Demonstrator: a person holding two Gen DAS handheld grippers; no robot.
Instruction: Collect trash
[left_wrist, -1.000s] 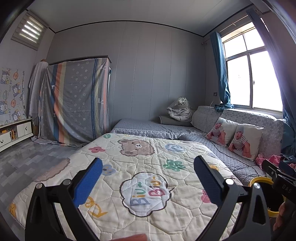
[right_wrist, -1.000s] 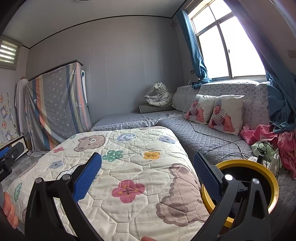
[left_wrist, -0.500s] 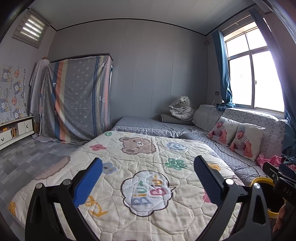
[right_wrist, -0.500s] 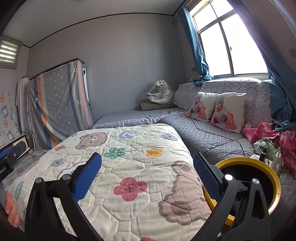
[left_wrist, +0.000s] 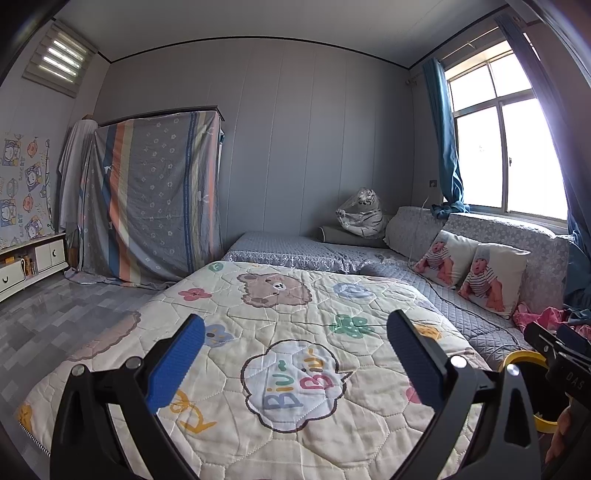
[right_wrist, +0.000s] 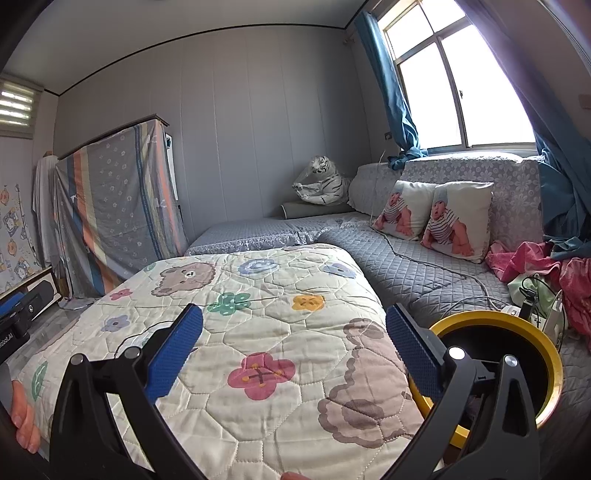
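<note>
Here the left gripper (left_wrist: 295, 354) and the right gripper (right_wrist: 293, 349) each hang over a bed with jaws spread wide and nothing between them; their pads (left_wrist: 175, 363) are blue, ribbed rubber on matte black arms with round silver rivets. Below lies a cream quilt (left_wrist: 295, 332), stitched in hexagons and printed with a brown bear, flowers and a speech cloud reading "Biu~ Biu~" (left_wrist: 295, 384). A round bin (right_wrist: 517, 369), black inside with a glossy yellow rim, sits at 4 o'clock in the right wrist view, just beside the quilt's edge and partly behind the right finger; in the left wrist view only an arc of its rim shows at 4 o'clock. No loose trash can be made out. Grey diamond-quilted cushions (right_wrist: 424, 254) run toward 2 o'clock, bearing two square baby-print pillows (right_wrist: 458, 221) and a plush white tiger (right_wrist: 325, 184) wrapped in clear plastic. The other handle at 4 o'clock in the left view bears "DAS".
</note>
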